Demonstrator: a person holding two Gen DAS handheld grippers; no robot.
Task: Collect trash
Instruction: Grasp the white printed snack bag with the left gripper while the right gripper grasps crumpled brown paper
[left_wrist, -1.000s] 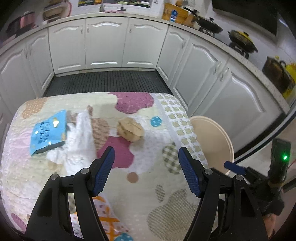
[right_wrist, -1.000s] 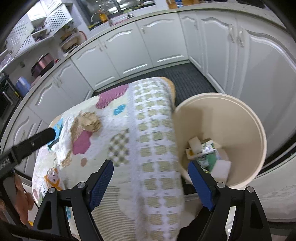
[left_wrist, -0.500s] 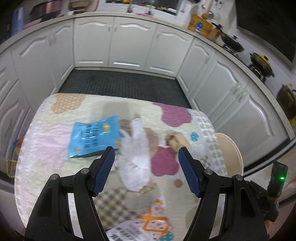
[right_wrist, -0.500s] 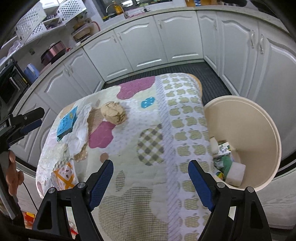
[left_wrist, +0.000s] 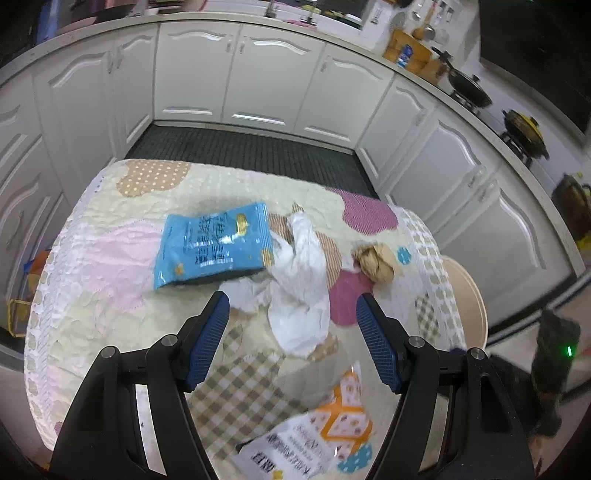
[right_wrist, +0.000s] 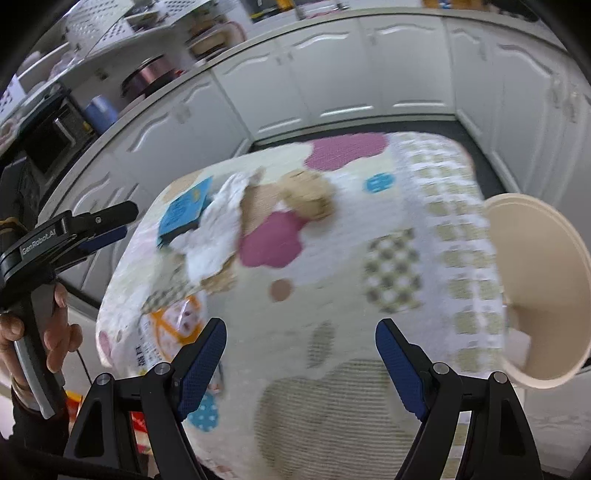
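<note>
On the patterned tablecloth (left_wrist: 110, 266) lie a blue snack packet (left_wrist: 212, 245), a crumpled white paper (left_wrist: 301, 288), a brown paper ball (left_wrist: 376, 264) and a white-orange wrapper (left_wrist: 314, 435) at the near edge. My left gripper (left_wrist: 293, 334) is open and empty, above the white paper. My right gripper (right_wrist: 297, 363) is open and empty over the near part of the table. The same litter shows in the right wrist view: the packet (right_wrist: 184, 210), the white paper (right_wrist: 214, 240), the ball (right_wrist: 308, 195), the wrapper (right_wrist: 166, 332). A beige bin (right_wrist: 546, 280) stands right of the table.
White kitchen cabinets (left_wrist: 236, 81) run around the table, with a dark floor mat (left_wrist: 243, 153) between. Pots stand on the right counter (left_wrist: 524, 125). The left gripper's body and the hand holding it (right_wrist: 44, 266) show at the left of the right wrist view.
My left gripper has swung left from the brown ball to the white paper and the blue packet. My right gripper has swung left from the bin over the table. Both stayed open.
</note>
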